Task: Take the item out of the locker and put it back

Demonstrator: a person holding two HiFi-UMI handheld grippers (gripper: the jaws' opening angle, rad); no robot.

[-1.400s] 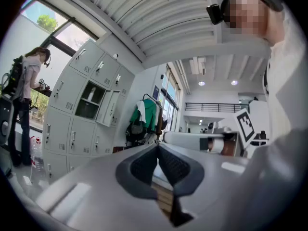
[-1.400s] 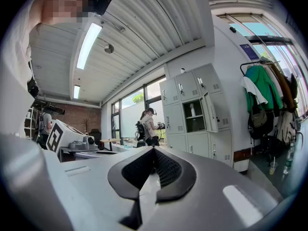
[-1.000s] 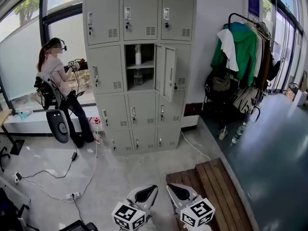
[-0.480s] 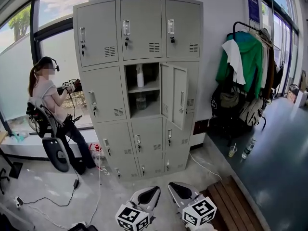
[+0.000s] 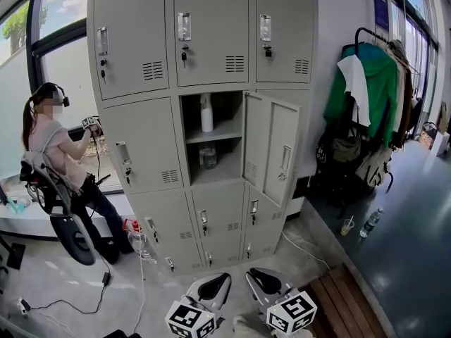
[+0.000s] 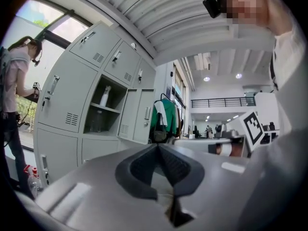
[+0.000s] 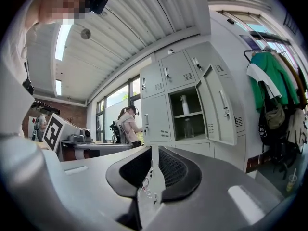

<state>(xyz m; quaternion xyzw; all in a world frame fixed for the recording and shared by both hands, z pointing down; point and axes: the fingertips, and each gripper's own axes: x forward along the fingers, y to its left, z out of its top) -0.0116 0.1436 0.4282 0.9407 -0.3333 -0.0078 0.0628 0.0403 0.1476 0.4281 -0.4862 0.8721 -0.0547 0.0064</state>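
Locker (image 5: 141,48) open, bottle (image 5: 206,113) shelved, grey floor (image 5: 70,287) — left gripper (image 5: 222,279) closed, right gripper (image 5: 254,274) opening, both empty.

A person (image 5: 56,153) stands at the window (image 5: 67,62); a green jacket (image 5: 380,83) hangs on a clothes rack (image 5: 366,32).
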